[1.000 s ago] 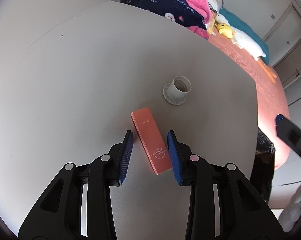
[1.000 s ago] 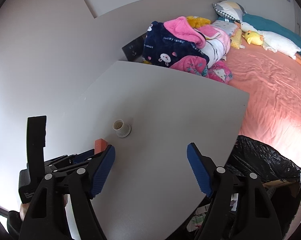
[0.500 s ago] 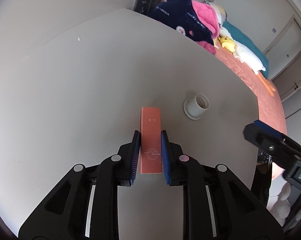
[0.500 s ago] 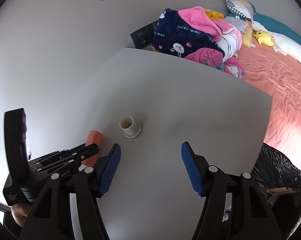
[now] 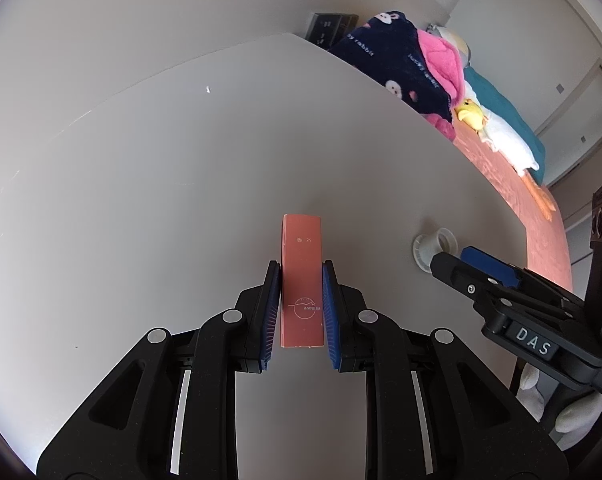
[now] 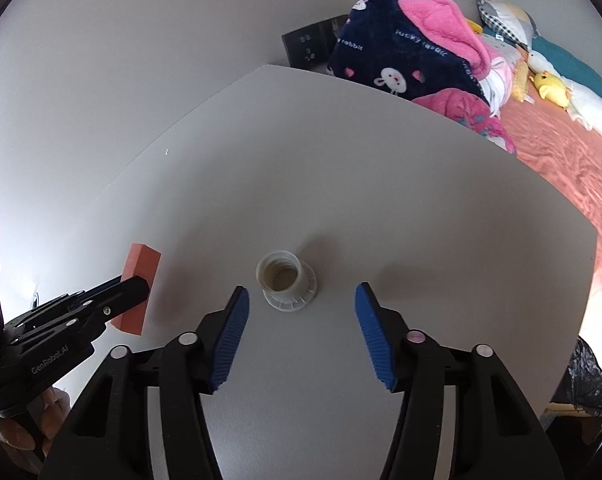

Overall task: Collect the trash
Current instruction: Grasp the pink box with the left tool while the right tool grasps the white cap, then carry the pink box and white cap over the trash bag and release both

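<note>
My left fingers are clamping the flat orange box; my right fingers are gaping around the ribbed white spout.

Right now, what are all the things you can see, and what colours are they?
Box: one, orange-red, held between the left gripper's pads, off the table.
Plastic spout piece: one, white, standing on the table just ahead of the right gripper.
Table: one, grey, beside the bed.
Trash bag: one, black, past the table's right edge.
Blanket: one bundle, navy and pink, behind the table.
Duck toy: one, yellow, on the bed.
Bed: one, salmon-pink cover, right of the table.
Left gripper: one, black with blue pads, closed on the box.
Right gripper: one, black with blue pads, open.
</note>
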Demonstrator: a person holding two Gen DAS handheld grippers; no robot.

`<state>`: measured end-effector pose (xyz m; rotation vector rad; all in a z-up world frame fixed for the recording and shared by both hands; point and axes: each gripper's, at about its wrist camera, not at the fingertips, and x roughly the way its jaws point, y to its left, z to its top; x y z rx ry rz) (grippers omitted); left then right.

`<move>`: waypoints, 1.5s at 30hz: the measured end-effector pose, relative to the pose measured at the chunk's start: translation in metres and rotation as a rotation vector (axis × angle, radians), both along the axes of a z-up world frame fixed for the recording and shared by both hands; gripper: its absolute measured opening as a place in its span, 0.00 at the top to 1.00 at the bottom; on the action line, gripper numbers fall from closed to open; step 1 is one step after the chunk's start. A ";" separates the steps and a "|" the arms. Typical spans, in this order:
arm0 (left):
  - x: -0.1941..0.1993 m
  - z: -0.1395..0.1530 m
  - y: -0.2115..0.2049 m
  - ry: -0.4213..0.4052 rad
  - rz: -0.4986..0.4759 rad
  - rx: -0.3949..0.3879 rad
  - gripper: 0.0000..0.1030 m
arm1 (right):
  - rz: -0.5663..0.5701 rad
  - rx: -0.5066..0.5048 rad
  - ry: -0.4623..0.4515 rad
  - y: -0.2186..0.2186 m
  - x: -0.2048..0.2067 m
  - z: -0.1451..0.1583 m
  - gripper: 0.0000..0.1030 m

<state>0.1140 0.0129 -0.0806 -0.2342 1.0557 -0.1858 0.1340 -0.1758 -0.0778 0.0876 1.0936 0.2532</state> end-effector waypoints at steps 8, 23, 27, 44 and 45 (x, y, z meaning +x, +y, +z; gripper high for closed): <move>0.000 -0.001 0.004 0.003 0.002 -0.004 0.80 | 0.026 -0.027 0.001 0.006 0.009 -0.006 0.70; -0.009 0.014 -0.017 -0.018 -0.049 -0.009 0.80 | -0.019 0.014 -0.026 -0.020 -0.010 0.026 0.70; -0.015 0.023 -0.025 -0.027 -0.070 -0.015 0.80 | -0.027 0.031 -0.038 -0.027 -0.020 0.037 0.70; -0.038 0.048 -0.067 -0.051 -0.169 -0.033 0.80 | -0.061 0.046 -0.086 -0.058 -0.069 0.073 0.70; -0.039 0.050 -0.070 -0.055 -0.177 -0.034 0.80 | -0.064 0.048 -0.090 -0.061 -0.072 0.075 0.70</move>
